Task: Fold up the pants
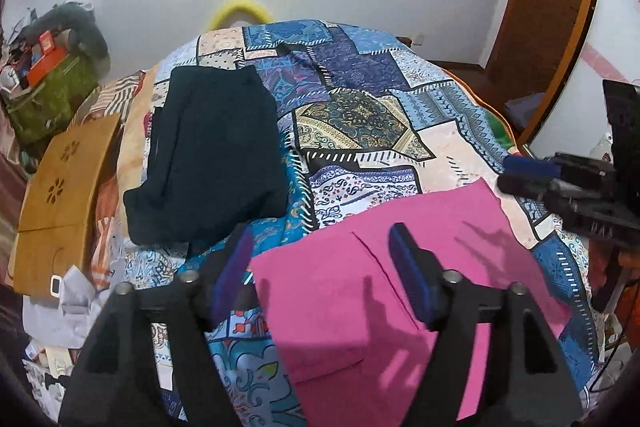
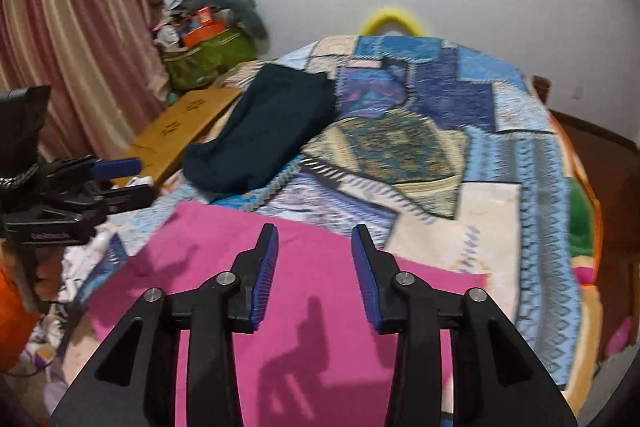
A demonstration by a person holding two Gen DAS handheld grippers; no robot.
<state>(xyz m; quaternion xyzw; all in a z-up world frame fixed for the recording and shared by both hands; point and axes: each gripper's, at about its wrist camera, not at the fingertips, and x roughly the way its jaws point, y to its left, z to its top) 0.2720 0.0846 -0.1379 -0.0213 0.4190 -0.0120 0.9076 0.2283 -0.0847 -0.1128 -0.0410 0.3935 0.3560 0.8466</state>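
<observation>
Hovering over folded pink pants, both jaws apart

Nearest the cameras, the left hand-held gripper (image 1: 320,259) hangs with its 2 blue-padded fingers spread and nothing between them; one finger sits over the patchwork bedspread (image 1: 360,131), the other over the pink pants (image 1: 400,287). The right hand-held gripper (image 2: 314,267) is likewise released and empty, both its fingers above the pink cloth.

The pink pants (image 2: 320,287) lie flat on the near part of the bed, directly under and ahead of both tools. They look already folded at least once: a layered edge and a straight seam line show in the left wrist view. Their long axis seems to run across the bed from left to right, roughly crosswise to the fingers. The right tool is centred over the cloth, the left one over its left edge, so the left is better placed to pinch that end and carry it over. Whether another fold is wanted I cannot tell.

Farther back and to the left, well apart from the pink cloth, a dark navy garment (image 1: 208,155) lies folded on the bedspread. Beside the bed sits a wooden board (image 1: 64,195), and beyond it a green bag (image 2: 208,55) against the wall.
</observation>
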